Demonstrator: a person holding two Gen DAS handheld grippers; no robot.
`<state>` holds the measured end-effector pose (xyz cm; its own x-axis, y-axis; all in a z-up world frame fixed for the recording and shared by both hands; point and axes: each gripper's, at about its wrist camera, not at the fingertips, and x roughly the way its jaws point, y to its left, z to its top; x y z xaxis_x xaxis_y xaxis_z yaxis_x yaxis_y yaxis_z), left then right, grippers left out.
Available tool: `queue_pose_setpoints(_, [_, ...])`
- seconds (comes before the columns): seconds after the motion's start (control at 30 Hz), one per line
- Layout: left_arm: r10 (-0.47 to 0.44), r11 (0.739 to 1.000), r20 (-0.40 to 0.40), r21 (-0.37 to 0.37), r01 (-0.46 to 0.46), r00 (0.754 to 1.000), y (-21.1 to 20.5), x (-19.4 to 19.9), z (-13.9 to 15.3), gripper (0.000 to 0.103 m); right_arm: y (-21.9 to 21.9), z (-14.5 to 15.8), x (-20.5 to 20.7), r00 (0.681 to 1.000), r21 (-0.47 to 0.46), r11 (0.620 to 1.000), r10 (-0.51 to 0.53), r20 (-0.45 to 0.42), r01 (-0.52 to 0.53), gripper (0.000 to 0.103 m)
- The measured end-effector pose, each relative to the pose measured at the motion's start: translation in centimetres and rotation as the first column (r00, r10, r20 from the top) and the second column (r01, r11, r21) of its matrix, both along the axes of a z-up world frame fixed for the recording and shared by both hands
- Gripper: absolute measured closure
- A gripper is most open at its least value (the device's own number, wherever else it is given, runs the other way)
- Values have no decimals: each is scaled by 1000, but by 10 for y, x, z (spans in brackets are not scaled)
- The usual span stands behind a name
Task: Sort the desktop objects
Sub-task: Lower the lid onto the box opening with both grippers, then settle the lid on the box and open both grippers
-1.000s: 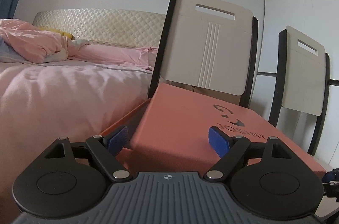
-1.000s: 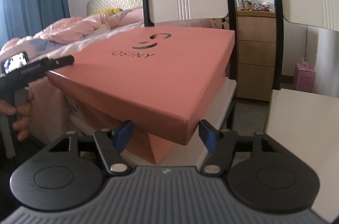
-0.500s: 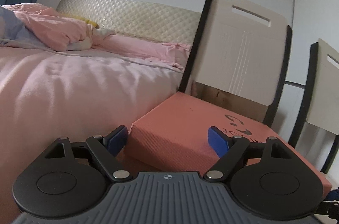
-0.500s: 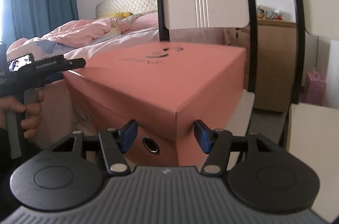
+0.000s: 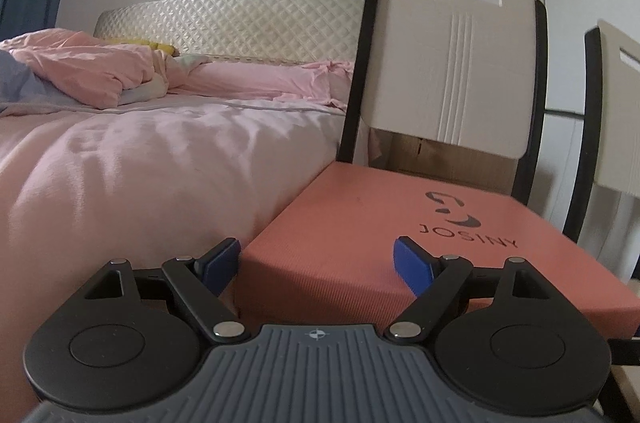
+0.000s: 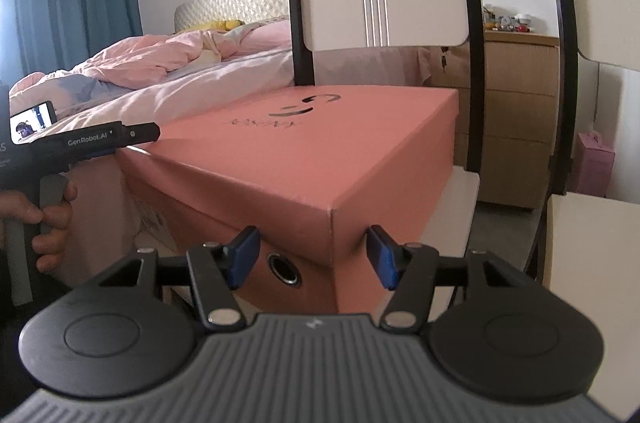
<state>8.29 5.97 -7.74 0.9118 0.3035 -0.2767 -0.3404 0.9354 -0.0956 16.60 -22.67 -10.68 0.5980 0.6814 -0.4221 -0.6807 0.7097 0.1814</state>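
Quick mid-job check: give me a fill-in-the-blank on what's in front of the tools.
1. The box rests on a ___ seat.
2. The word printed on its lid reads ___.
3. In the left wrist view, a pink ___ lies left of the box.
4. The box's round hole shows only in the ___ wrist view.
Missing: chair; JOSINY; bed; right.

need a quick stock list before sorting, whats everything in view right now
box: 1, salmon pink, on the near chair's seat
chairs: 2, cream with black frames, side by side next to the bed
bed: 1, pink bedding, left of the chairs
curtain: 1, blue, behind the bed
dresser: 1, wood, behind the chairs
bag: 1, pink, on the floor by the dresser
left hand: 1, on its gripper's handle
left gripper: black, jaws wide around a box corner
right gripper: black, closed on the near box corner
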Motion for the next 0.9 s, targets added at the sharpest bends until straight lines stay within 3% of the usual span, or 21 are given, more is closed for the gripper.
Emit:
queue_pose_setpoints(0.63, [-105,987,-56,113,111,993,-20,23,-3,16,-12,-4,8,998,-19,998,-57,-24,57,44])
queue_pose_setpoints(0.67, [-193,974,-56,110,198,980,-24,23,-3,18,-13,-4,7,998,-21,998,-53,-23,52,44])
queue_pose_setpoints(0.7, [-326,939,-55,96,330,944,-30,22,-2,18,-12,-4,5,999,-25,999,-43,-18,43,44])
queue_pose_setpoints(0.73, [-402,906,-60,117,407,914,-40,19,-4,18,-11,-4,3,999,-31,999,-32,-12,31,44])
queue_pose_setpoints(0.8, [-465,854,-90,216,473,881,-68,12,-10,15,-10,-3,-2,1000,-38,999,-10,-4,10,46])
queue_pose_setpoints(0.83, [-471,837,-102,264,480,876,-78,10,-14,13,-10,-3,-2,1000,-34,999,-8,-4,8,47])
queue_pose_setpoints(0.9, [-461,826,-107,313,470,881,-82,7,-20,12,-12,-4,0,1000,-24,1000,-6,-7,6,47])
